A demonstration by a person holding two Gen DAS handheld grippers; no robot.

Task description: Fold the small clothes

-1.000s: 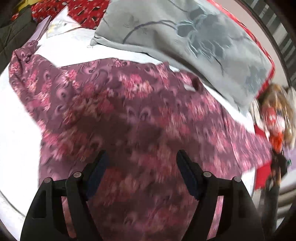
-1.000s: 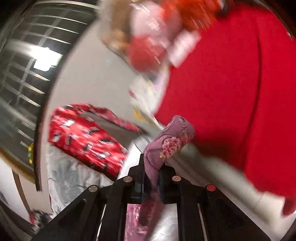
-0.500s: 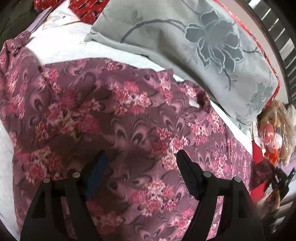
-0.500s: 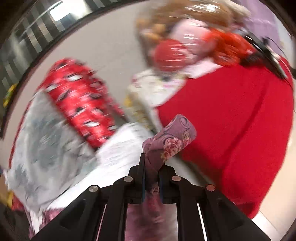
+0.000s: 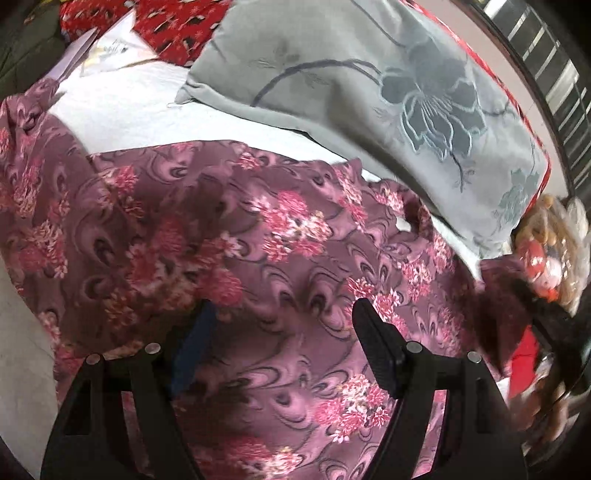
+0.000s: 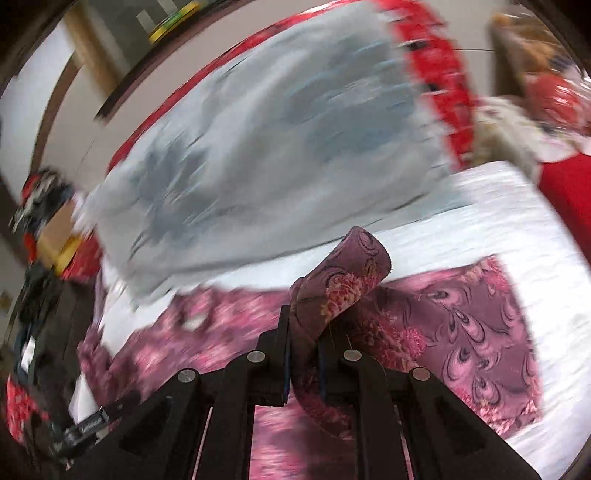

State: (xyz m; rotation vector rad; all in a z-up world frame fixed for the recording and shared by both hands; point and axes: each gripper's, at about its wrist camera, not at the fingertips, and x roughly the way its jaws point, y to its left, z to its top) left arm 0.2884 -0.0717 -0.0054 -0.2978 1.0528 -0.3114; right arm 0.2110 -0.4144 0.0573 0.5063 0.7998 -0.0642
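A mauve garment with pink flower print (image 5: 280, 236) lies spread on a white bed sheet (image 5: 122, 110). My left gripper (image 5: 284, 332) is open and hovers just above the cloth, holding nothing. My right gripper (image 6: 304, 332) is shut on a bunched fold of the same garment (image 6: 343, 280), which sticks up between the fingers. The rest of the garment (image 6: 461, 332) lies on the sheet below it. The right wrist view is motion-blurred.
A large grey pillow with a flower design (image 5: 388, 92) lies behind the garment, also in the right wrist view (image 6: 258, 155). Red patterned fabric (image 5: 173, 29) and papers (image 5: 107, 48) lie far left. A stuffed toy (image 5: 546, 251) sits at right.
My right gripper has swung left with the held fold, from facing the red cloth and toy to facing the pillow and bed. My left gripper has shifted slightly over the garment, still open.
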